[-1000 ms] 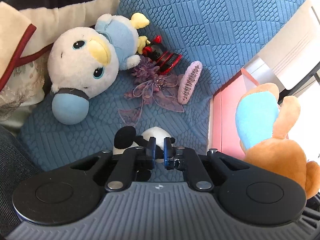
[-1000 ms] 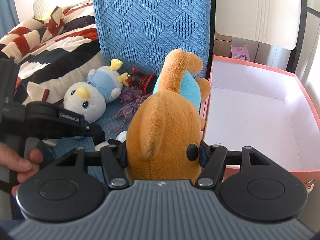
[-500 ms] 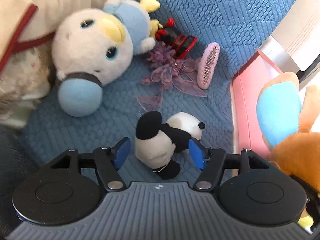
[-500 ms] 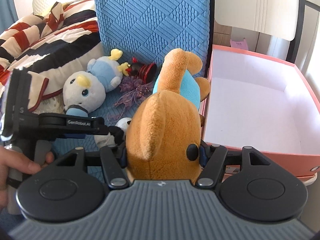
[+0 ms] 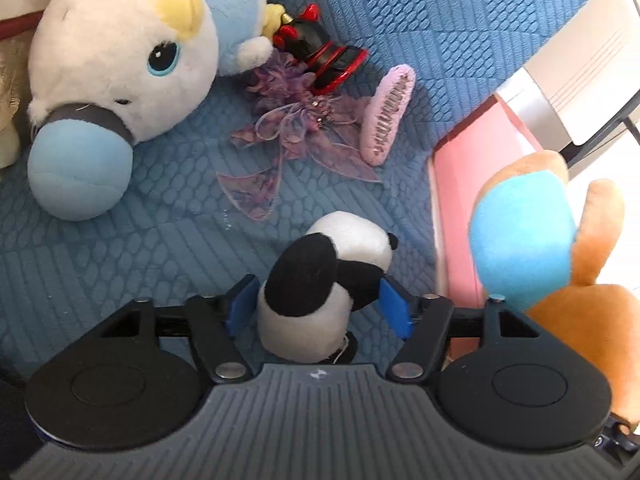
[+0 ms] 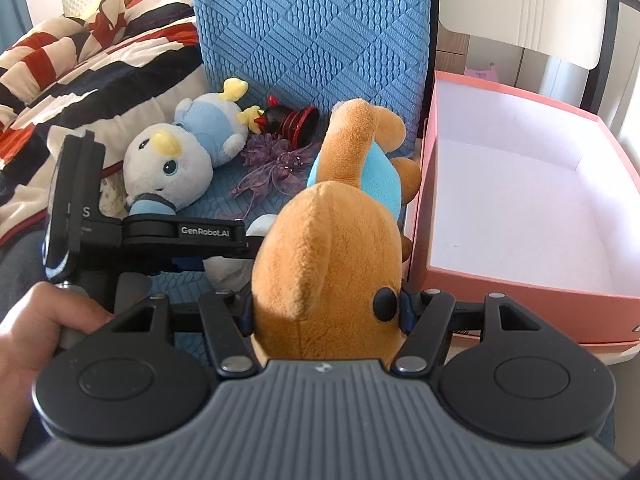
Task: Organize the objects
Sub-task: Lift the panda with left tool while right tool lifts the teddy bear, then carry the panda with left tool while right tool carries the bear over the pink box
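My left gripper [image 5: 318, 306] is open with its blue pads on either side of a small black-and-white panda plush [image 5: 324, 284] lying on the blue quilted cushion [image 5: 120, 248]. My right gripper [image 6: 326, 310] is shut on an orange bear plush with a light blue shirt [image 6: 332, 248], held above the cushion just left of the pink box [image 6: 520, 184]. The bear also shows in the left wrist view [image 5: 532, 232]. The left gripper shows in the right wrist view [image 6: 160, 236], with the panda [image 6: 236, 256] mostly hidden behind the bear.
A white and blue penguin plush [image 5: 132, 56] lies at the back left. A red and black toy [image 5: 320, 56], a purple ribbon flower [image 5: 296, 136] and a pink hair clip [image 5: 386, 112] lie behind the panda. A striped blanket [image 6: 80, 68] lies left.
My left gripper opened, then moved forward and down so the panda sits between its pads. My right gripper kept hold of the bear and barely moved.
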`<act>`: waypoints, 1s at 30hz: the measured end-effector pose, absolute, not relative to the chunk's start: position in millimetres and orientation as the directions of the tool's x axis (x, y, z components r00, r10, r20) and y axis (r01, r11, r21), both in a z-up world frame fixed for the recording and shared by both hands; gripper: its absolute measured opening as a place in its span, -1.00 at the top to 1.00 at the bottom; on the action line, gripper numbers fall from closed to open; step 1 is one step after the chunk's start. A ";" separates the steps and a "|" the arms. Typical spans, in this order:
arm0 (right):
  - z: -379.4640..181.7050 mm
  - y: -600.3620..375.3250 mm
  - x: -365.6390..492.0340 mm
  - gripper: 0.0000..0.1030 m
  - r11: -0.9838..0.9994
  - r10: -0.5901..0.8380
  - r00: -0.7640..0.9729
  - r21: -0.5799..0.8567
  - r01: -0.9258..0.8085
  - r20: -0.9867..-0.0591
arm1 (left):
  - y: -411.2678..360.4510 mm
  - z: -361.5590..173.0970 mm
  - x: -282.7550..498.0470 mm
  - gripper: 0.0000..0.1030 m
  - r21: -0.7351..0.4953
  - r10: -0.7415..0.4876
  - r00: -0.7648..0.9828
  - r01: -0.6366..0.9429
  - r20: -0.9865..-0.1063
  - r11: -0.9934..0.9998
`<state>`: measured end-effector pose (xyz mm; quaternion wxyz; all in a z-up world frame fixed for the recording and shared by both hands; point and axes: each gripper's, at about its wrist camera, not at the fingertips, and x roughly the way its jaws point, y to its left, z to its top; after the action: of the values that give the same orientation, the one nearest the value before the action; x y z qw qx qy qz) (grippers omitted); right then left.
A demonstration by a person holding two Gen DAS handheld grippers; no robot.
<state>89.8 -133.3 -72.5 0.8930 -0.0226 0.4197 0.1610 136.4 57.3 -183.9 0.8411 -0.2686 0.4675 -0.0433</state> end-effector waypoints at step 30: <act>0.4 -163.3 109.7 -0.28 0.936 0.323 0.661 0.128 -0.327 -0.677 | 54.4 -31.0 111.6 0.10 -0.465 -0.191 0.669 -0.257 -0.719 0.847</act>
<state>109.7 -163.3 0.4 0.9113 -0.0024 0.3711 0.1783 111.6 54.4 -31.0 0.8708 -0.2755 0.4066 0.0189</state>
